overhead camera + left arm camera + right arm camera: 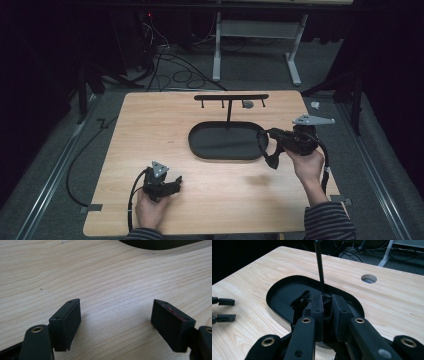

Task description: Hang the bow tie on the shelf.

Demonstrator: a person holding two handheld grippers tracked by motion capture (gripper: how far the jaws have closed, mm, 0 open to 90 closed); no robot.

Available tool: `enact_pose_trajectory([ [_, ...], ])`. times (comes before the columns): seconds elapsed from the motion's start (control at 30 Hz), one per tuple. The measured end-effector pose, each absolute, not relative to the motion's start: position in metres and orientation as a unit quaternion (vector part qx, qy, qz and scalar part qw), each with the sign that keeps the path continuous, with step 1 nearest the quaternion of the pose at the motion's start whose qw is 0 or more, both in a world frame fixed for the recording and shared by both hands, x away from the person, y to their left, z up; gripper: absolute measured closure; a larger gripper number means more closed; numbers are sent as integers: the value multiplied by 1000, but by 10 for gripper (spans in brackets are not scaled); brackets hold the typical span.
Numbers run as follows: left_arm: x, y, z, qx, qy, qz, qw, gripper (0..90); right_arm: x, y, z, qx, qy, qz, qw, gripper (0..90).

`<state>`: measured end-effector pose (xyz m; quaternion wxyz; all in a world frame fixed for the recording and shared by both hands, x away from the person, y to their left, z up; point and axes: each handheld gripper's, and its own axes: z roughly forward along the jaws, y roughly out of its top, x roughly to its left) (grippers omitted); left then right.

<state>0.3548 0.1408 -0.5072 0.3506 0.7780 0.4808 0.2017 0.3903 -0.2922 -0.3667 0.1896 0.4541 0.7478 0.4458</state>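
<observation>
A black oval tray [200, 145] lies mid-table, and a thin post rises from its far rim to a black hook bar [231, 97]. Over the tray's right end, my right gripper [274, 139] is shut on a black looped, strap-like thing [267, 152] that hangs below the jaws. In the right gripper view that gripper [327, 301] has its pads close together, with the dark thing [300, 303] bunched between and left of them, above the tray [279, 287]. Near the front left, my left gripper [175, 182] rests on the wood, open [116, 315] with bare table between its pads.
The wooden table [150, 130] has a round hole [369, 278] behind the tray. The left gripper's fingers [227, 301] poke in at the left edge of the right gripper view. Cables and a white desk frame [217, 50] stand on the floor beyond.
</observation>
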Motion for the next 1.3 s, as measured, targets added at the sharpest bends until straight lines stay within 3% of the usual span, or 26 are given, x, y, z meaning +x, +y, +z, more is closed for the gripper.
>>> enact_pose_trajectory([
  [1.3,355,141,-507,778,480,201,351,240,450,-293,-347,498,706,451,223,820],
])
